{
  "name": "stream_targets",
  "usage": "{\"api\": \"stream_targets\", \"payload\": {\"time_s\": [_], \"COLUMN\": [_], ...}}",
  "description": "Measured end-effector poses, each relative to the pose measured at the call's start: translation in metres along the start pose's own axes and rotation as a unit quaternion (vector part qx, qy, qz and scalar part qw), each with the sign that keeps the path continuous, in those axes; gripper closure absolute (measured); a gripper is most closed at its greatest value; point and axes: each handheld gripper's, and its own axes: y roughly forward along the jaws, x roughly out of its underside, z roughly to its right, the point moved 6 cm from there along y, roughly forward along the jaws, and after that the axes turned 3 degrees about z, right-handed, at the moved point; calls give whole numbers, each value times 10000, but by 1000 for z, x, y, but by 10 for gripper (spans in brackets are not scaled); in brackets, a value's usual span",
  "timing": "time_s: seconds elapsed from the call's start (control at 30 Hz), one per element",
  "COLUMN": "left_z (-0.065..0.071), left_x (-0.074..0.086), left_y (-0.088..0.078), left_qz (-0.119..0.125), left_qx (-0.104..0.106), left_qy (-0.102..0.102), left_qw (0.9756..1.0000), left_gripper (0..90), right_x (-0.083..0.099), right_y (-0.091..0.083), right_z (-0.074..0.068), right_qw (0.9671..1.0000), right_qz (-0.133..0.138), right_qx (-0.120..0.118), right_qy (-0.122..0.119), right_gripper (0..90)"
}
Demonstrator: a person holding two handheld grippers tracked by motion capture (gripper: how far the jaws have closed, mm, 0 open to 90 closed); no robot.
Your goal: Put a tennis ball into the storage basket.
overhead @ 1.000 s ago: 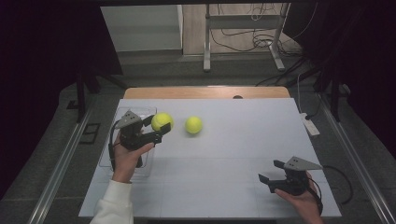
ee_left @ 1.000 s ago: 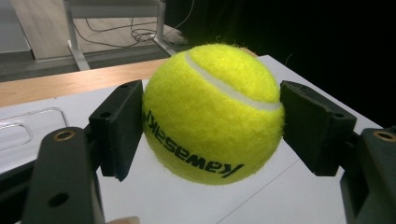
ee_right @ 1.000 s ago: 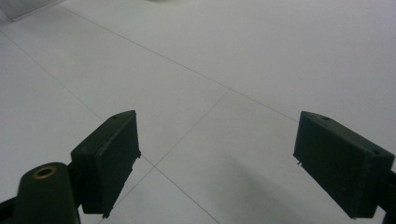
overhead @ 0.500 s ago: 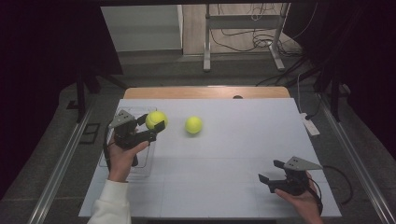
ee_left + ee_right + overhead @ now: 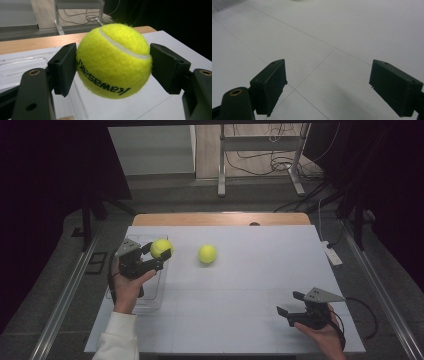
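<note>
White sheeting covers the counter (image 5: 240, 320), with a strip of bare wood along its far edge at 12 o'clock; beyond it lie a grey floor, metal stand legs and loose cables, and the room around is dark. Faint seam lines cross the white surface. At about 9 o'clock on the counter sits a clear shallow tray (image 5: 150, 295); it looks empty, though its transparent walls are hard to read from above. The left gripper (image 5: 159, 254) is clamped on a yellow tennis ball (image 5: 161, 248), which hangs above the tray's far end; in the left gripper view both black pads press the ball's (image 5: 113, 61) sides, its printed lettering upside down. A second tennis ball (image 5: 207, 254) rests on the counter at 3 o'clock from the held one, well apart from it. The right gripper (image 5: 291, 302) sits low at 5 o'clock, its jaws apart over bare counter. Compared with a second ago, the held ball has shifted slightly toward 9 o'clock, while the loose ball and the right gripper have kept their places.
</note>
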Motion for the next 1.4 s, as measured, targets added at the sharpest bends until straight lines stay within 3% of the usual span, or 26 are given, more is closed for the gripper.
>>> {"api": "stream_targets", "payload": {"time_s": [0.77,1.1,1.4], "left_z": [-24,-37,-40], "left_x": [-1,-4,-11], "left_y": [-2,3,7], "left_qz": [24,-104,-177], "left_qx": [-395,-542,-573], "left_qy": [-182,-294,-295], "left_qw": [9990,9980,9978], "left_gripper": [265,265,265], "right_x": [0,-1,-1], "right_y": [-1,-1,0], "right_z": [-1,0,-1], "right_qw": [10000,10000,10000], "right_qz": [15,36,30], "right_qx": [-9,-16,-37], "right_qy": [21,16,4], "right_gripper": [143,144,144]}}
